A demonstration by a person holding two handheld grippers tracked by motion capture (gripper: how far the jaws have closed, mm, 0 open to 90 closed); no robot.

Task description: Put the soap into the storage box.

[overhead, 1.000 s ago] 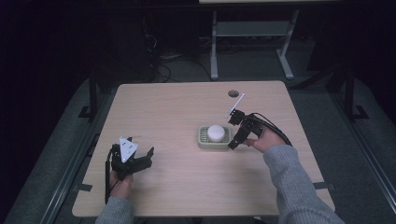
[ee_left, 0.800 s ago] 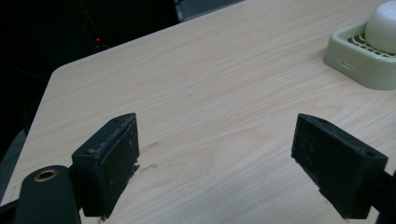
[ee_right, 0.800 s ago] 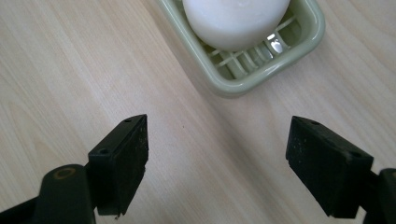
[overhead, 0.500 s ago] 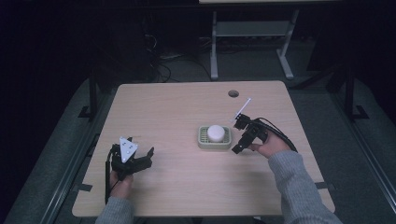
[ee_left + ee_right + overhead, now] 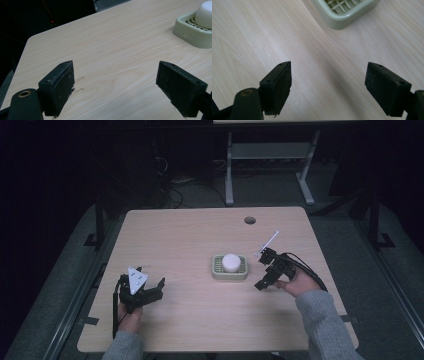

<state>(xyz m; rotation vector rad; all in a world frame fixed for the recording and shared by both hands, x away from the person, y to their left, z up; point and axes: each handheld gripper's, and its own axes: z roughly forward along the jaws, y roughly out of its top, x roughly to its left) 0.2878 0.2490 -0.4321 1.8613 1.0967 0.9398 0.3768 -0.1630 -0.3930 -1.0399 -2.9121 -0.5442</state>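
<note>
while the white soap sits in the green dish mid-table, the right gripper hovers just beside it, jaws spread and empty; the left gripper rests released too. best to keep the hand low and steady, clear of the dish rim.

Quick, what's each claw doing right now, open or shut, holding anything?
Left claw: open, holding nothing, over bare table.
Right claw: open, holding nothing, just beside the soap dish.

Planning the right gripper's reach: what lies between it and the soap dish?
Only bare tabletop, seen in the right gripper view, separates the right gripper from the soap dish.
</note>
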